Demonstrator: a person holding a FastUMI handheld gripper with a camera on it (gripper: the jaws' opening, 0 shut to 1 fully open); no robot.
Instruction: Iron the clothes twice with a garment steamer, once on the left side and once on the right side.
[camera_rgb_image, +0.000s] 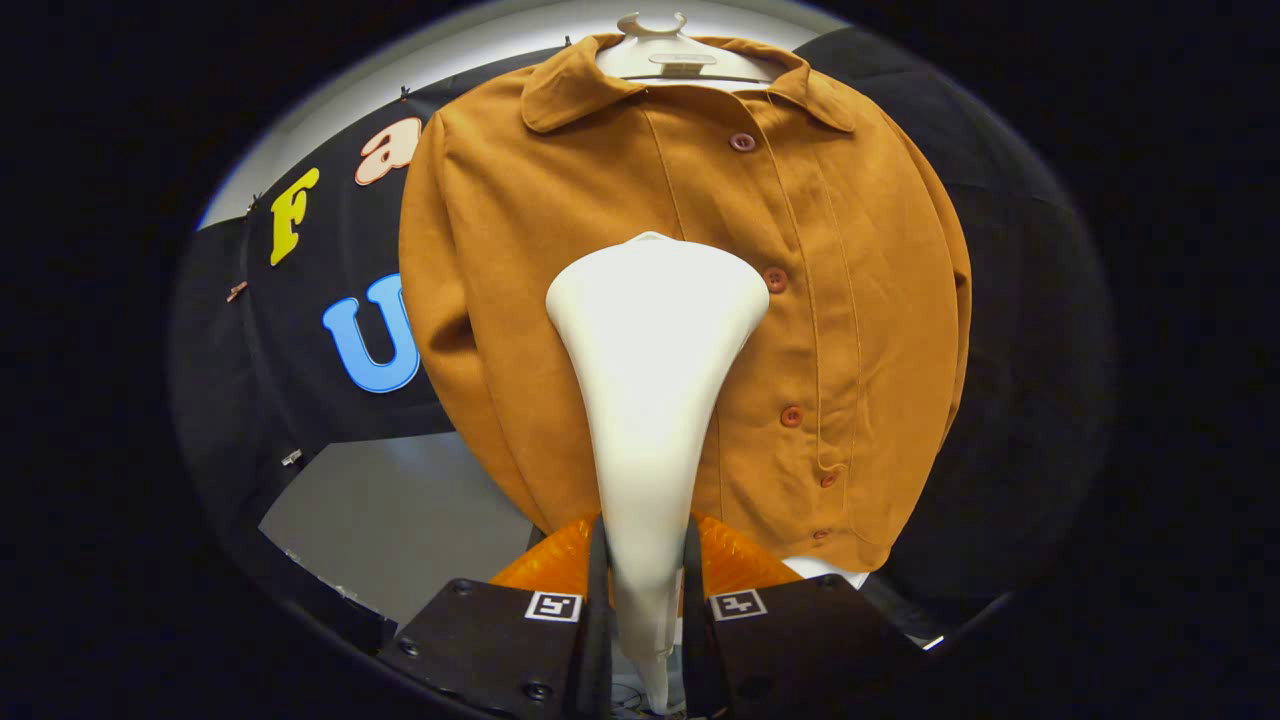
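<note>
A brown button-up jacket (860, 300) hangs on a pale hanger (665, 55) straight ahead, its front facing me. A white garment steamer (655, 340) rises from between my fingers, its wide head spread over the jacket's middle left of the button row. My gripper (645, 590) is shut on the steamer's narrow handle, one finger pressing each side. Whether the head touches the cloth is not clear.
The booth's black cloth wall (300, 400) hangs behind and to the left of the jacket. A grey floor (400, 520) lies below the jacket's left hem. Something white (825, 568) peeks out under the right hem.
</note>
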